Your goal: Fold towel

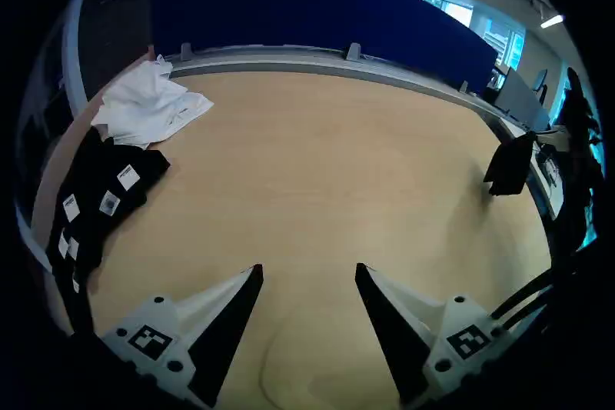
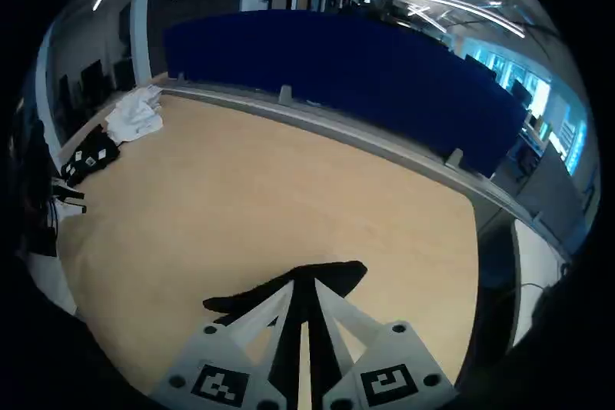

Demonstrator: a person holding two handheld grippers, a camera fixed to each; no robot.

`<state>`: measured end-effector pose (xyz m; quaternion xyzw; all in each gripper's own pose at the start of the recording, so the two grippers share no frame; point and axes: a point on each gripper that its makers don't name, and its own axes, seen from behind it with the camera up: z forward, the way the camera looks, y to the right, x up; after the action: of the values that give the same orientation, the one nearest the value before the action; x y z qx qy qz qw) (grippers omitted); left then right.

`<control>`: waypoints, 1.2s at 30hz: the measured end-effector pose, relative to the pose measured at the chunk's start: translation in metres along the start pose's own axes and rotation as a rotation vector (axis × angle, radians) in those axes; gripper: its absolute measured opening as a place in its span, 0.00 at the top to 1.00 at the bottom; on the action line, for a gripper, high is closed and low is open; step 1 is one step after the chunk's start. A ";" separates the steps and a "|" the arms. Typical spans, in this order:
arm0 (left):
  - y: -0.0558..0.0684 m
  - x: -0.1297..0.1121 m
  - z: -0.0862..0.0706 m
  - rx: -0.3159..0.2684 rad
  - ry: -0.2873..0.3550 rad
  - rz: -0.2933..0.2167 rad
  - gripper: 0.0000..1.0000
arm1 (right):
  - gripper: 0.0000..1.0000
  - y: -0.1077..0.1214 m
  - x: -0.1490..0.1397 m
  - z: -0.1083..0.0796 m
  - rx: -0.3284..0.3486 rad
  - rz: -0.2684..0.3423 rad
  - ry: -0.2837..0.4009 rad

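the right gripper (image 2: 306, 287) had its jaws closed on a black towel (image 2: 338, 273), pinching a bunched edge low over the wooden table (image 1: 323, 164). the left gripper (image 1: 307, 275) hovered with jaws wide apart, holding nothing, bare tabletop between its fingers. a white towel pile (image 1: 150, 106) and a black tagged pile (image 1: 100, 195) lay well apart at the far corner. by my judgement the folding had barely begun: no fold showed, and the towel had yet to be spread flat, taken by both grippers and doubled over.

Tabletop (image 1: 323, 164) open; cloth heap (image 1: 142, 114) far-left
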<state>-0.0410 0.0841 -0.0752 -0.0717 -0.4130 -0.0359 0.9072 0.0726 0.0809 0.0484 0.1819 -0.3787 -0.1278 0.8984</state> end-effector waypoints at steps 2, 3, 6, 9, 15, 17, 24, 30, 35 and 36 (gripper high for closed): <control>0.000 0.000 0.000 0.002 -0.001 -0.001 0.11 | 0.96 0.009 -0.004 0.000 -0.010 0.003 -0.006; -0.001 0.000 0.000 0.004 -0.001 -0.002 0.11 | 0.96 0.014 -0.005 0.000 -0.015 0.006 -0.009; -0.001 0.000 0.000 0.007 -0.002 -0.003 0.11 | 0.96 0.024 -0.009 0.000 -0.023 0.013 -0.015; -0.001 0.000 0.000 0.009 -0.001 -0.004 0.11 | 0.96 0.031 -0.012 0.001 -0.028 0.019 -0.021; 0.002 0.002 -0.002 0.010 -0.001 -0.005 0.11 | 0.96 0.035 -0.014 0.004 -0.030 0.026 -0.025; 0.003 0.002 -0.002 0.010 -0.001 -0.005 0.11 | 0.96 0.036 -0.015 0.004 -0.030 0.026 -0.026; 0.005 0.002 -0.003 0.010 -0.001 -0.005 0.11 | 0.96 0.037 -0.024 0.003 -0.037 0.033 -0.034; 0.004 0.001 -0.005 0.012 -0.001 -0.005 0.11 | 0.96 0.044 -0.047 -0.002 -0.053 0.055 -0.058; 0.001 0.000 -0.006 0.018 -0.001 -0.009 0.11 | 0.96 0.050 -0.077 -0.003 -0.066 0.078 -0.082; 0.001 0.000 -0.006 0.019 -0.001 -0.010 0.11 | 0.96 0.051 -0.083 -0.003 -0.067 0.081 -0.087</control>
<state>-0.0367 0.0840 -0.0792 -0.0613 -0.4140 -0.0365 0.9075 0.0229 0.1580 0.0148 0.1309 -0.4199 -0.1118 0.8911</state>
